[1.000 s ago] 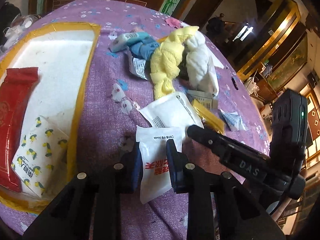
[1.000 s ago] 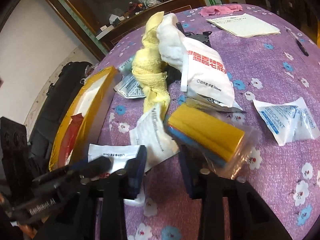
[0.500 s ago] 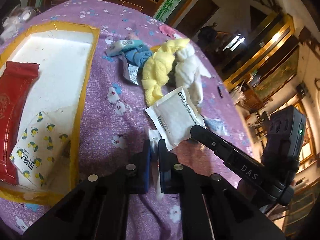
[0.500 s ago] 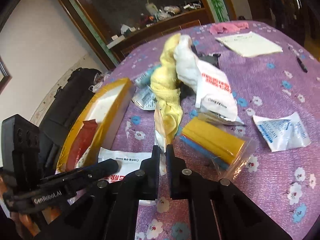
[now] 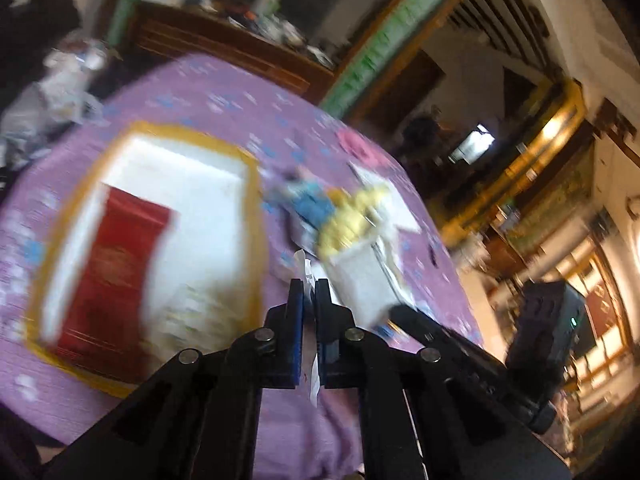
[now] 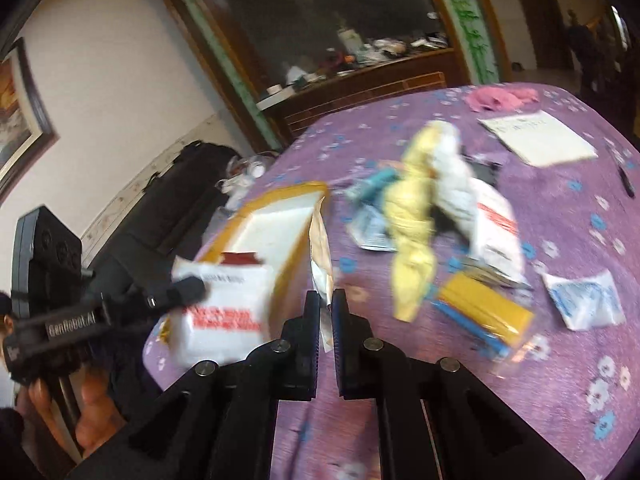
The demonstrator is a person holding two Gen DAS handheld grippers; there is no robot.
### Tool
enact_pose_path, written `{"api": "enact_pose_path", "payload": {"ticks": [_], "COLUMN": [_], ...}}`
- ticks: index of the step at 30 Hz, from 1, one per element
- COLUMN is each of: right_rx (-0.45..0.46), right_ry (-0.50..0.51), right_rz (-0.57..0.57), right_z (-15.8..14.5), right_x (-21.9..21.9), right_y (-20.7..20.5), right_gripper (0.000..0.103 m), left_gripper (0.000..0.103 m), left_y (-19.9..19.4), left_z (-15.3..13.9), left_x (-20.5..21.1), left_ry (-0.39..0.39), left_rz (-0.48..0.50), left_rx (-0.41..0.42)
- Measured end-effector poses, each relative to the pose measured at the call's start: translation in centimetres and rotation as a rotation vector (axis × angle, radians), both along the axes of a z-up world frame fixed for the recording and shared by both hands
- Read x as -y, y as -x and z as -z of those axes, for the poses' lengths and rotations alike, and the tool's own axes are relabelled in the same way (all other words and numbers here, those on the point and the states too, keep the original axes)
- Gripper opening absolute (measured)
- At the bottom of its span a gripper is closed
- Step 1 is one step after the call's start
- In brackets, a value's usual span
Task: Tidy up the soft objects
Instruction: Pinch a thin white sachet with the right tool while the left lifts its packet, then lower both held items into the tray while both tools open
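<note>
On the left we've got the tray (image 5: 256, 184), yellow rim, white floor, with a red packet (image 5: 108, 272) lying in it; it sits close to the near edge of the desk (image 5: 208, 92) with its purple flowered cloth. Our left gripper (image 5: 308, 292) has its fingers pinched on a white pouch (image 6: 220, 304), seen edge-on between them and, from the other camera, hanging over the tray's near corner with red lettering too blurred to read. Its handle reads "GenRobot.AI". Our right gripper (image 6: 326, 300) has its fingers pressed on a thin white and tan packet (image 6: 320, 256), lifted off the cloth. Further right sits the pile: yellow towel (image 6: 412, 216), white towel (image 6: 452, 176), a yellow roll (image 6: 484, 312) in clear wrap. Bare purple cloth lies in front of the pile, and the desk edge curves away far right.
</note>
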State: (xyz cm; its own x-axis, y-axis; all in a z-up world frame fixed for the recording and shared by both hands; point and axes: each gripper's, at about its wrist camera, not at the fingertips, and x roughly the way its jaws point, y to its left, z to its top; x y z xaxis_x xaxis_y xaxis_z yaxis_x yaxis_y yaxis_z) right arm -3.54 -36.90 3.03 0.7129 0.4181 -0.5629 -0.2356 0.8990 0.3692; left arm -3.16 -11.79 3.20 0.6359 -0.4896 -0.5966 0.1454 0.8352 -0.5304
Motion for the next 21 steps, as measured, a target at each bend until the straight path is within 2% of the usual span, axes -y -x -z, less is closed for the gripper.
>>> {"api": "enact_pose_path", "payload": {"ticks": [3,9,15,21], "right_rx": [0.005,0.000,-0.043,-0.100], "right_ry": [0.017,0.029,0.051,0.080], "right_rz": [-0.050,-0.128,-0.159,-0.134], "right_z": [0.0,0.3,1.6,2.7], "right_x": [-2.7,-7.1,-9.9,-11.1], "right_y": [-1.0,-3.2,-6.2,-9.1], "right_gripper": [0.005,0.005,0.005,0.005], "left_gripper": [0.003,0.003,0.003,0.003], "left_y": [-0.8,-2.5,-3.9,-4.8], "left_z": [0.2,2.1,4.4,5.7], "left_x": [-2.9,-6.5,-8.8,-9.4], "left_ry": [-0.001,0.018,0.013,0.014], "left_rz": [-0.070,-0.144,-0.177,-0.175], "left_rx": [-0.003,-0.032,-0.080,-0.111]}}
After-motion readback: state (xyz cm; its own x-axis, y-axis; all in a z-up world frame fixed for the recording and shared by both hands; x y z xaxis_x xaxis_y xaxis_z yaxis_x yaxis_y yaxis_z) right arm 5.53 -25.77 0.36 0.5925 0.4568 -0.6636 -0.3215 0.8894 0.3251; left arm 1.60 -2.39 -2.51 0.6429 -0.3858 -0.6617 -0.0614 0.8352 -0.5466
